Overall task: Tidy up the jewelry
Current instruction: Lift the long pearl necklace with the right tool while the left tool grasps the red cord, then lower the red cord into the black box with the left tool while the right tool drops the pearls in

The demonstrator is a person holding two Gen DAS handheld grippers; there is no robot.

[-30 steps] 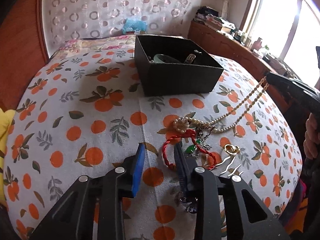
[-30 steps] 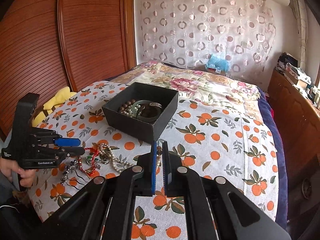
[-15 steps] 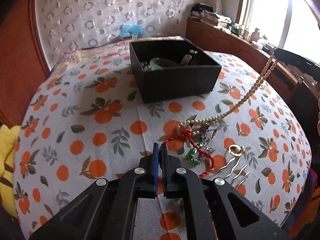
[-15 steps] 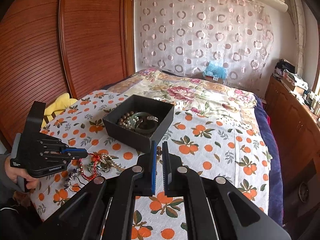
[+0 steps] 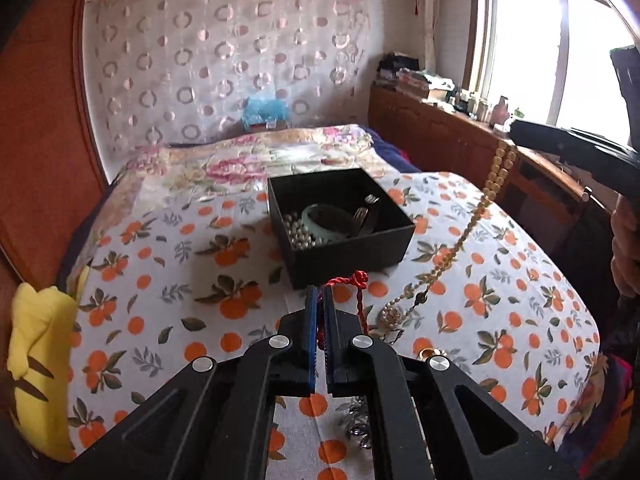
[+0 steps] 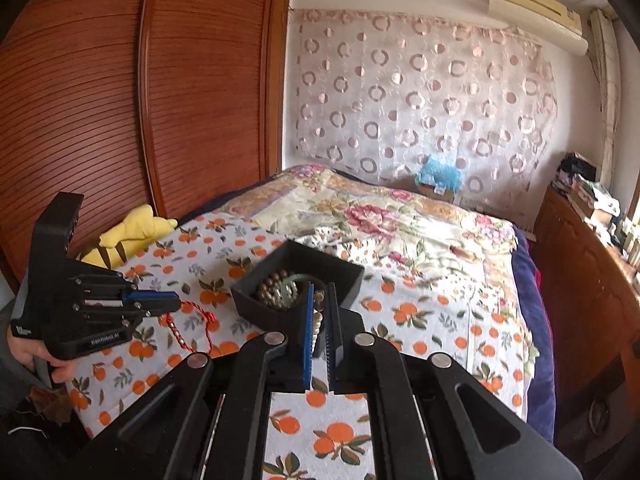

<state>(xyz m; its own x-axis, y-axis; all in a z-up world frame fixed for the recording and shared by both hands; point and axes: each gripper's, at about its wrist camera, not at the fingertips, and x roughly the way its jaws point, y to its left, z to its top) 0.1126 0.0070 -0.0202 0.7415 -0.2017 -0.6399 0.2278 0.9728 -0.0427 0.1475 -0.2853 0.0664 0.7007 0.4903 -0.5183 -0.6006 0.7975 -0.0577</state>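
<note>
A: What has the left gripper [image 5: 319, 300] got?

B: Its jaws are clenched on the red cord bracelet [image 5: 357, 282], low in the middle of the left wrist view. A second ago they stood apart over the cord where it lay flat on the orange-print cloth [image 5: 168, 280]; now the cord hangs lifted from the tips, its knot dangling just in front of the black box [image 5: 352, 256].

A: And the right gripper [image 6: 319, 308]?

B: Clamped on the pearl necklace [image 5: 468, 236], as it was before. The strand runs from its tips at the right edge of the left view down to the cloth, steeper than a second ago, with its flower clasp end resting near the bracelet.

A: What else has changed?

B: Both views have risen: the box sits lower in frame and more of the dotted curtain [image 6: 420, 92] shows. The box holds a green bangle [image 5: 324, 222], beads and metal pieces, as before. A gold ring [image 5: 426, 354] lies on the cloth beside the left gripper's frame.
</note>
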